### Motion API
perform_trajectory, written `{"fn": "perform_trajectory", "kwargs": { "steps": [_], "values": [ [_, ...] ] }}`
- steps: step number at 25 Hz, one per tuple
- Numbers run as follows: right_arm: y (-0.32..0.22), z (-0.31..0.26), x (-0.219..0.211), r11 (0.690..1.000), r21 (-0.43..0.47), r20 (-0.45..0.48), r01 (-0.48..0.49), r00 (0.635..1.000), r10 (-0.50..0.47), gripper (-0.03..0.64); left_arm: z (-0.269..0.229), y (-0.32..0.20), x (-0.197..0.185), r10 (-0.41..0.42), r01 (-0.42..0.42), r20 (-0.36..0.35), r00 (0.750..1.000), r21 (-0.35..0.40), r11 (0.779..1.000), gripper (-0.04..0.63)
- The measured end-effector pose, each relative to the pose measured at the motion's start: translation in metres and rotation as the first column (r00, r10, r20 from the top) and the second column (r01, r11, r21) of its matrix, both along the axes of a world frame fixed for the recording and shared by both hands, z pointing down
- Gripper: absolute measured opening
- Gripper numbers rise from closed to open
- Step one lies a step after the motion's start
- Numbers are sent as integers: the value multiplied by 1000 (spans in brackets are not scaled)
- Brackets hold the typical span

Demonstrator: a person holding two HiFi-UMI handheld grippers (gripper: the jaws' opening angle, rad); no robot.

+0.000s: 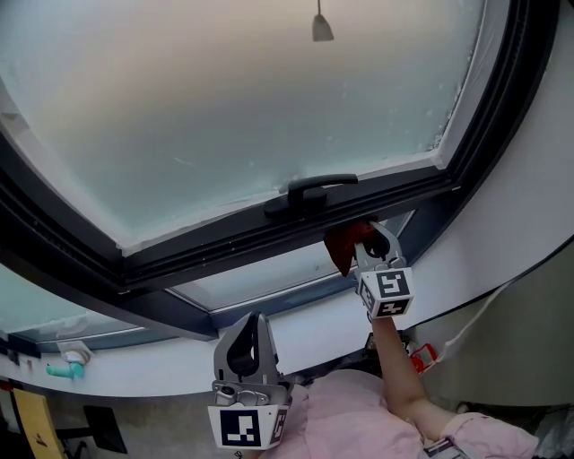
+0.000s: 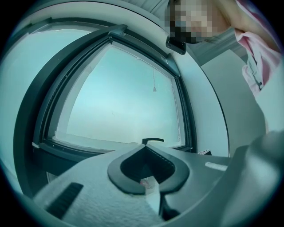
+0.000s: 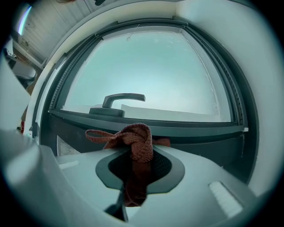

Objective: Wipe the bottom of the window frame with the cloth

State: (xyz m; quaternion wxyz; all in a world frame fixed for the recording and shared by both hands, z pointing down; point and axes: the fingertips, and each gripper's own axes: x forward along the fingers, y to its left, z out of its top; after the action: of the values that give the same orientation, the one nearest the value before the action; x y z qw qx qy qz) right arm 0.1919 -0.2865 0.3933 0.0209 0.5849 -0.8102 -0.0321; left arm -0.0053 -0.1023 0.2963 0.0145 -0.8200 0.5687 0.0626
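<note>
A reddish-brown cloth (image 1: 343, 242) is bunched in my right gripper (image 1: 369, 240), which is shut on it just below the dark bottom rail of the window frame (image 1: 224, 240), right of the handle (image 1: 312, 189). In the right gripper view the cloth (image 3: 138, 141) sticks up out of the right gripper (image 3: 137, 153) in front of the bottom rail (image 3: 186, 125) and the handle (image 3: 120, 99); whether it touches the rail I cannot tell. My left gripper (image 1: 252, 333) hangs lower, near the person's chest, shut and empty. The left gripper (image 2: 148, 153) points at the window from further back.
Frosted glass (image 1: 233, 108) fills the sash, with a small pull (image 1: 322, 27) hanging at the top. A lower fixed pane (image 1: 256, 280) and white sill (image 1: 161, 359) lie beneath. A teal object (image 1: 66, 368) rests at far left. White wall (image 1: 529, 188) bounds the right.
</note>
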Motion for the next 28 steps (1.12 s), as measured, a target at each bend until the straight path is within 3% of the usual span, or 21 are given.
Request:
{"fn": "perform_trajectory", "kwargs": {
  "steps": [28],
  "values": [
    [-18, 0, 81, 996, -8, 42, -94, 995, 94, 63, -4, -20, 47, 11, -11, 16, 1000, 5, 1000, -3]
  ]
}}
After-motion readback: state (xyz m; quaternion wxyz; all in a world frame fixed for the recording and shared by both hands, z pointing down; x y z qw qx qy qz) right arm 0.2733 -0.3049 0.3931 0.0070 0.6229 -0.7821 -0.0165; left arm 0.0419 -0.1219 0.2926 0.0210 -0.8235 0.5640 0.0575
